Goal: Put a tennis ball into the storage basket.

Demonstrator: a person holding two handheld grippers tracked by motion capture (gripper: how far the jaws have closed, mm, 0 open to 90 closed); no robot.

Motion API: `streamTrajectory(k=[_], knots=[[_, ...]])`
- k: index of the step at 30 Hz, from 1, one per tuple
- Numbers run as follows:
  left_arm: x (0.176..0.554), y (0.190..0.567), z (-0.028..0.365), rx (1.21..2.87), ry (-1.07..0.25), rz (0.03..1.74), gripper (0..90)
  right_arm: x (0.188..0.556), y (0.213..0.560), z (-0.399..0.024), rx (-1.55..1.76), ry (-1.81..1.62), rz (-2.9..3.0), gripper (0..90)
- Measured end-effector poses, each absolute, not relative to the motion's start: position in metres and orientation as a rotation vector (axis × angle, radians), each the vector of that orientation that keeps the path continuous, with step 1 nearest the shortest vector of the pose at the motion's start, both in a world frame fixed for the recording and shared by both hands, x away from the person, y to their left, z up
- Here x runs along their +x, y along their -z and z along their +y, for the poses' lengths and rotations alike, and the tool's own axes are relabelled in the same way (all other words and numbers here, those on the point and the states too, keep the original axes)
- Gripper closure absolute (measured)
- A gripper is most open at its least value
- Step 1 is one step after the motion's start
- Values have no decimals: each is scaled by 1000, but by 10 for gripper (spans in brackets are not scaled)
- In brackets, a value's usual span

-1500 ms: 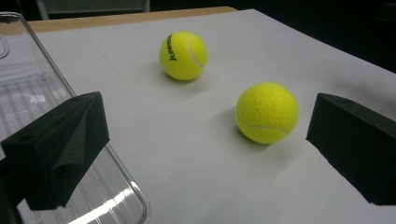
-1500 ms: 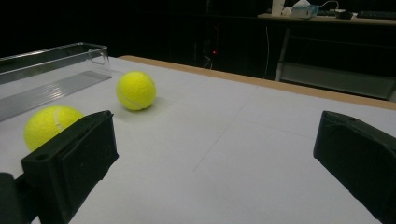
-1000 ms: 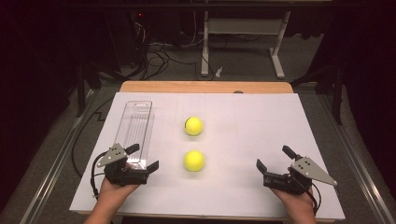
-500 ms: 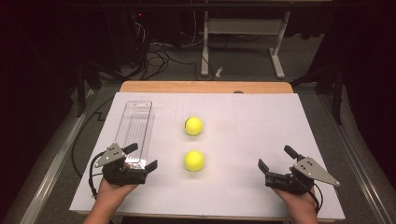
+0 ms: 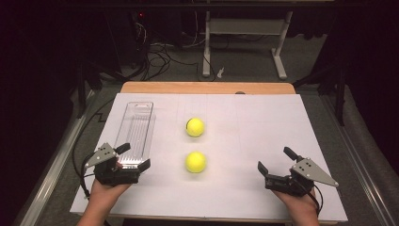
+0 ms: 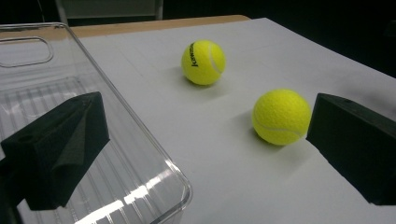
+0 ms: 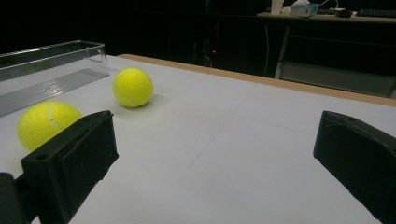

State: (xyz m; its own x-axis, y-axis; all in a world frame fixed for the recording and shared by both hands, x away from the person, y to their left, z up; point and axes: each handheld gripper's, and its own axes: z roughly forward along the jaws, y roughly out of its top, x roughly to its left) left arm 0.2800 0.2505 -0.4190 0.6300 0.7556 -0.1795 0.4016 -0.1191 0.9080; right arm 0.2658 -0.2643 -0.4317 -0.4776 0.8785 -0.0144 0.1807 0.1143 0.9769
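Little change is seen against the earlier frames: the left tool (image 5: pixel 133 156) has been eased slightly toward the near end of the clear tray (image 5: pixel 136 129), while the right tool (image 5: pixel 276 161) has kept its place. Both balls and the tray lie as they did.

At the near edge of the desk (image 5: pixel 263 122), the left tool is held at about 7 o'clock with its jaws spread wide. In the left gripper view one jaw is seen over the tray's near end and the other out over the white surface, the tray's near corner lying between them. Whether the tray is touched cannot be told. The right tool is held at about 5 o'clock, jaws likewise spread and nothing between them, pointed toward 11 o'clock.

The near tennis ball (image 5: pixel 195 162) rests near the centre, between the two tools and well apart from each. The far tennis ball (image 5: pixel 195 127) sits beyond it toward 12 o'clock, apart from it and beside the tray's middle.

The tray runs lengthwise along the left side, its far end toward 11 o'clock and close to the left edge of the white sheet. Open surface is left over the whole right half, from 1 to 5 o'clock, and across the far strip up to the wooden edge (image 5: pixel 207 87).
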Motion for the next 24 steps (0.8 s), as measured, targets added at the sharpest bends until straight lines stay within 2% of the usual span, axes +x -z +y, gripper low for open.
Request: streamTrajectory(k=[18,24], knots=[[277,416,293,1646,-419,1036,4,267,428,-264,1032,-1424,1735,2],[277,415,300,1666,-440,1044,4,267,427,-264,1049,-1409,1724,2]])
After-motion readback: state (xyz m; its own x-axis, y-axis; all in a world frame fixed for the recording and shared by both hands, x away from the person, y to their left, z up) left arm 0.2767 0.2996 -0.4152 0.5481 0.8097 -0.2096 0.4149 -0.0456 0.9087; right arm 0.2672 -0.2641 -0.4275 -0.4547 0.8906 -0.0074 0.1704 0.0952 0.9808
